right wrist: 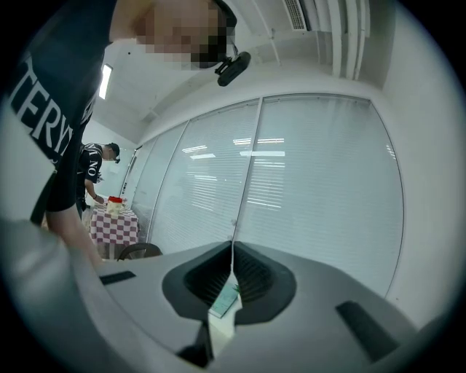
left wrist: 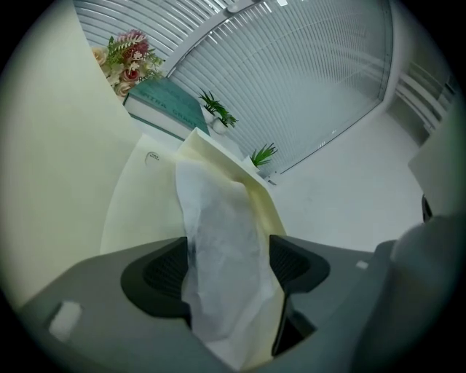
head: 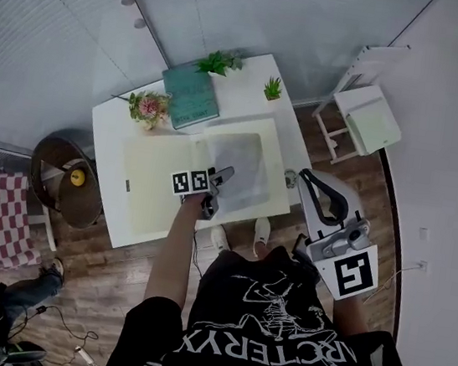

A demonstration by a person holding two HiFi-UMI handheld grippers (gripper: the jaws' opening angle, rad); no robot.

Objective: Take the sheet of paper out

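An open cream folder (head: 161,185) lies on the white table (head: 114,128), with a thin white sheet of paper (head: 237,158) on its right half. My left gripper (head: 225,174) reaches down to the sheet's near edge. In the left gripper view the sheet (left wrist: 218,233) and a cream folder flap (left wrist: 247,178) rise, bowed, between the wide jaws of the left gripper (left wrist: 227,266), filling the gap from pad to pad. My right gripper (head: 306,178) hangs off the table's right side; in its own view the right gripper (right wrist: 233,251) points level at blinds, jaws together.
A teal book (head: 189,94), a pink flower pot (head: 148,107) and two small green plants (head: 220,63) stand along the table's far edge. A white shelf unit (head: 365,117) is at the right, a round chair (head: 64,180) and a checkered table (head: 0,218) at the left.
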